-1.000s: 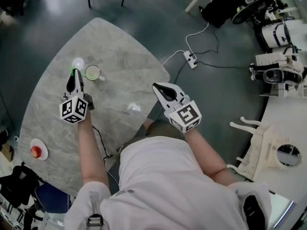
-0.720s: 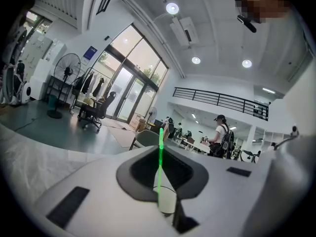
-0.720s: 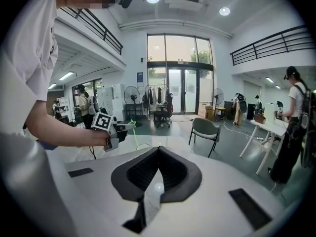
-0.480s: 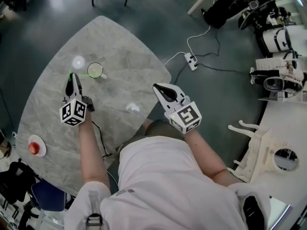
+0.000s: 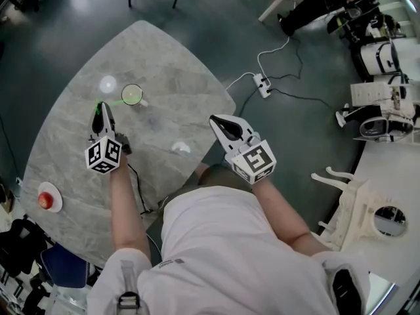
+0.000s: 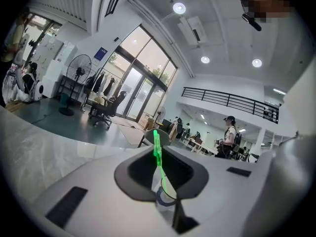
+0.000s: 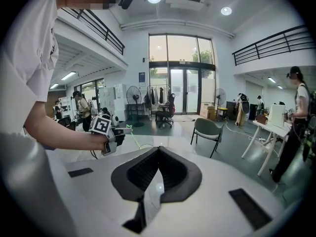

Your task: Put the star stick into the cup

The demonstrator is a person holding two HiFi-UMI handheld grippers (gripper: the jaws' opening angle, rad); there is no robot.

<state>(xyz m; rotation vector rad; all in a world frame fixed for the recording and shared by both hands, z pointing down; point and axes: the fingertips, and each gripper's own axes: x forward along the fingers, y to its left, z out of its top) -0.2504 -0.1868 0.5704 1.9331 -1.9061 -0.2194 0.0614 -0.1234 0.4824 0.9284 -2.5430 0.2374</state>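
A clear glass cup (image 5: 132,94) with a small handle stands on the grey marble table (image 5: 164,71). My left gripper (image 5: 99,107) hovers just left of the cup, shut on the star end of the thin green star stick (image 5: 113,101). The stick's shaft slants across to the cup's rim; I cannot tell whether its tip is inside. In the left gripper view the star stick (image 6: 157,149) stands between the jaws. The right gripper view shows the left gripper (image 7: 118,131) from the side. My right gripper (image 5: 220,125) is over the table's near right edge, shut and empty.
A red apple on a white plate (image 5: 41,205) sits at the table's near left corner. A power strip (image 5: 262,83) and its cables lie on the floor beyond the right edge. A white bench (image 5: 394,169) with equipment stands at far right.
My left gripper has drawn a little back from the cup and lower, so more of the green shaft shows between them. The right gripper has stayed still.
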